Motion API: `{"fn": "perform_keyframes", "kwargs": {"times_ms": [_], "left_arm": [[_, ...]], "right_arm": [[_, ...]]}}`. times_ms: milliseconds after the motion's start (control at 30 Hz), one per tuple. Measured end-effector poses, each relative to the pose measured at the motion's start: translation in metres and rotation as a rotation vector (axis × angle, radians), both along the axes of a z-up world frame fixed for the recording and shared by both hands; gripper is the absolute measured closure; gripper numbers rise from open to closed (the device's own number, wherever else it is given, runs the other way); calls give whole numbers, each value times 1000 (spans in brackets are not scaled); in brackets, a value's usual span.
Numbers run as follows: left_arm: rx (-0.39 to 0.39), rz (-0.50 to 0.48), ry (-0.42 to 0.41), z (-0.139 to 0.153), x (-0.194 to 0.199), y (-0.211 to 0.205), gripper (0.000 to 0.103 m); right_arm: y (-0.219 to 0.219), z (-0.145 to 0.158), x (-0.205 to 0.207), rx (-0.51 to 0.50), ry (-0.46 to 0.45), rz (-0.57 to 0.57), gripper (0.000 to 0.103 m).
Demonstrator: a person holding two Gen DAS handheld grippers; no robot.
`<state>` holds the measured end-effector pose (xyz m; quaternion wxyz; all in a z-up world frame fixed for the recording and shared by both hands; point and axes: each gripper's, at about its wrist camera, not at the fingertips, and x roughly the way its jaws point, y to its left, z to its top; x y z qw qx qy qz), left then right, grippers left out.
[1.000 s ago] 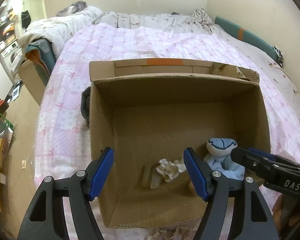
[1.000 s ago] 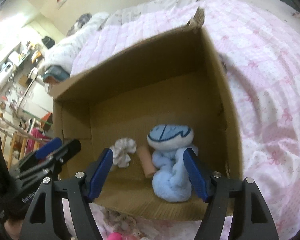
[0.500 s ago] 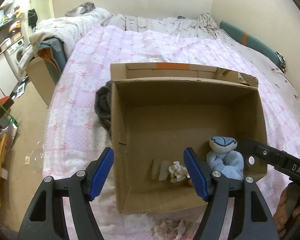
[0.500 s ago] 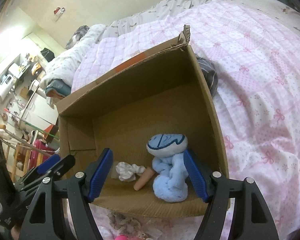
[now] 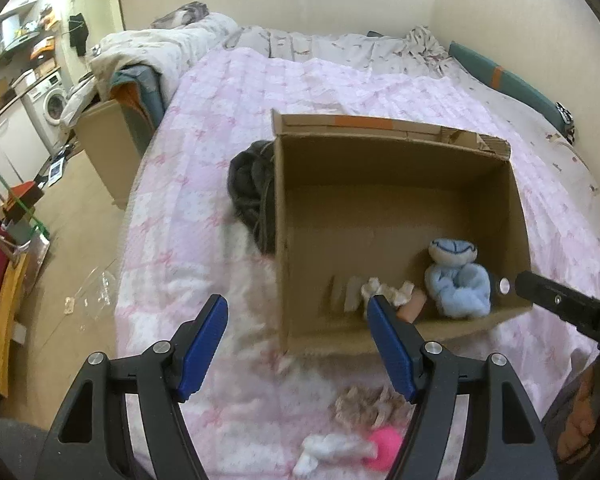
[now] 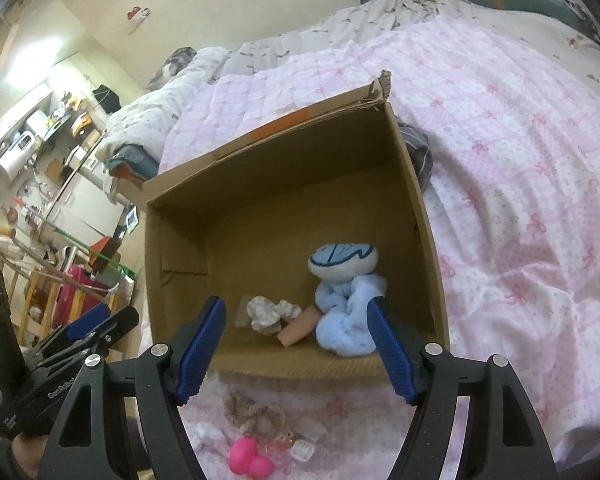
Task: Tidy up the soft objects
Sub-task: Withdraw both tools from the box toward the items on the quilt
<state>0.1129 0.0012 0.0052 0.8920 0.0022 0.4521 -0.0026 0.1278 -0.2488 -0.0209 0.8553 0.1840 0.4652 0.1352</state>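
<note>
Soft-goods lot, part-boxed: cardboard box [image 5: 396, 216] on pink quilt [image 5: 204, 208], both grippers empty.

Left gripper [image 5: 298, 344] & right gripper [image 6: 296, 346] hung w/ jaws spread wide, nothing betw. them, near box's front edge. In box, front right: blue plush [image 6: 346, 308], white scrunchie [image 6: 266, 312], tan cylinder [image 6: 298, 328] betw. those two. Loose on quilt in front of box: beige scrunchie [image 6: 256, 412], pink toy [image 6: 248, 458], white cloth item [image 5: 332, 450]. Dark garment [image 5: 252, 192] lay against box's outer wall. Est. handling: all lt., squashy, non-fragile; beige scrunchie prob. best pinched across its bunched middle, deep enough not to snag quilt.
</note>
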Motion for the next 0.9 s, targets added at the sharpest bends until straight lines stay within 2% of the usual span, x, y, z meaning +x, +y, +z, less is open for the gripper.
{"fn": "perform_keyframes", "kwargs": {"times_ms": [133,267,400,567,700,900], "left_arm": [[-6,34,16,-4,-16,13,33],[-4,67,29,-8,-28,24,33],[25,94,62,-16,-39,32,33],[-49,78,188,-41,-41,34,33],[-95,44,353,-77,-40,23,33],[-182,34,483,-116,-42,6,33]], "right_arm": [[3,-7,-15,22,43,31,26],[13,-13,-32,-1,66,71,26],[17,-17,-46,15,86,84,26],[20,-26,-54,23,128,69,26],[21,-31,-52,-2,149,67,26],[19,-35,-47,4,170,49,26]]}}
